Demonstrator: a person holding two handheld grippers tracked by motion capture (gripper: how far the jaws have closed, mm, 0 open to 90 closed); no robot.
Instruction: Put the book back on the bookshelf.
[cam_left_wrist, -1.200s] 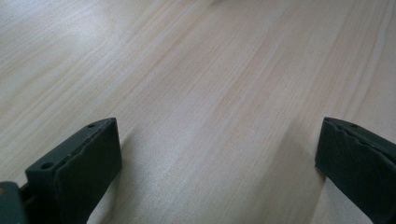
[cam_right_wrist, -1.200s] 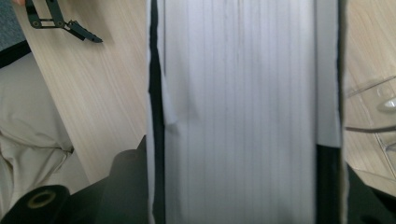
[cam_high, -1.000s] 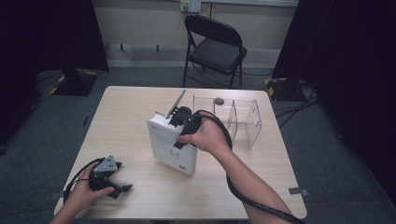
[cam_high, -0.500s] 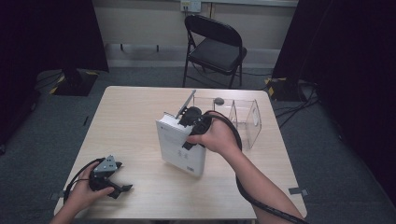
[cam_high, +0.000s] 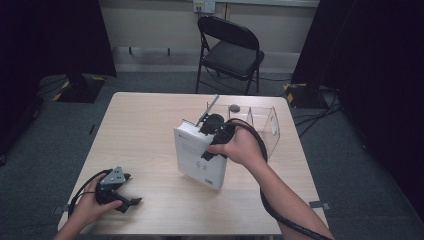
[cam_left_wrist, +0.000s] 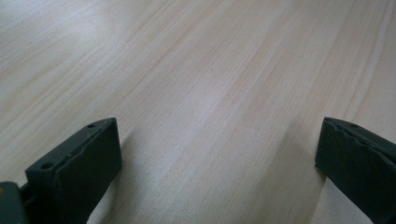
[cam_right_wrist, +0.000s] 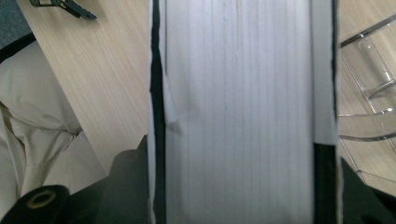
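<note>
A thick white book (cam_high: 197, 155) stands tilted above the table's middle, and my right gripper (cam_high: 209, 131) is shut on its upper edge. In the right gripper view the book's page edge (cam_right_wrist: 238, 112) runs up between the two black jaws, which press on its covers. A clear acrylic holder (cam_high: 262, 122) with dividers stands just right of the book, also at the right of that view as the clear holder (cam_right_wrist: 369, 84). My left gripper (cam_high: 128, 191) rests at the table's near left corner, held by a hand. Its jaws stand wide open over bare wood, left gripper (cam_left_wrist: 217, 140).
The light wood table (cam_high: 140, 130) has free room on its left half. A small grey round object (cam_high: 234, 107) lies behind the holder. A black folding chair (cam_high: 230, 50) stands beyond the far edge. Cables trail from both grippers.
The right gripper has carried the book a little to the right, closer to the clear holder. The left gripper has stayed where it was.
</note>
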